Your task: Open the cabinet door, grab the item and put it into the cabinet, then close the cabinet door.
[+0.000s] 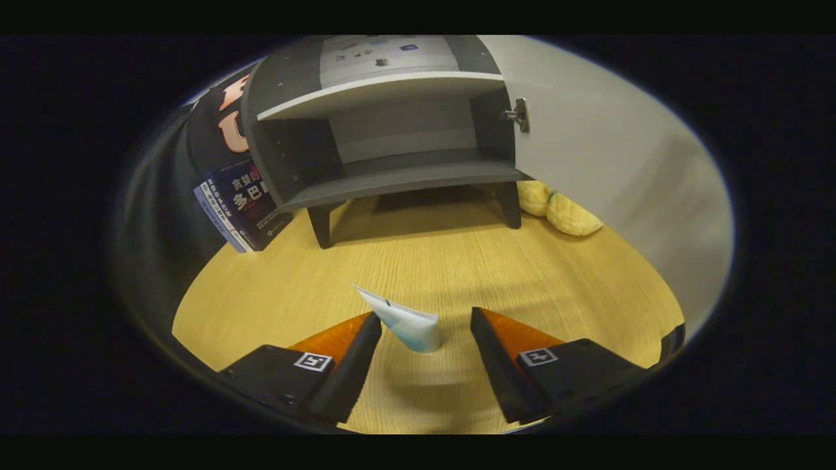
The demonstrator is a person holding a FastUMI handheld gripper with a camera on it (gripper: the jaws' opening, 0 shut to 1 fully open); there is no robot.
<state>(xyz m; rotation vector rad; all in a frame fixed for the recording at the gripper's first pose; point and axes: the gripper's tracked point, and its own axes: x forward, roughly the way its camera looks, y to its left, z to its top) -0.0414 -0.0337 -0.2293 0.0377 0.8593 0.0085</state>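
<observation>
Between your gripper (426, 333)'s spread fingers, close against the left one, a small tube (406, 324) stands on the wooden table (457, 267), cap end down and tilted. Neither finger seems to press on it, so you have the jaws wide and nothing held. The first step looks done: the cabinet (385, 124)'s door (607, 156) is swung open to the right and its compartment is bare. You have yet to grasp, place and close. You hold the gripper low over the table, aimed straight at the cabinet, well beyond the tube.
</observation>
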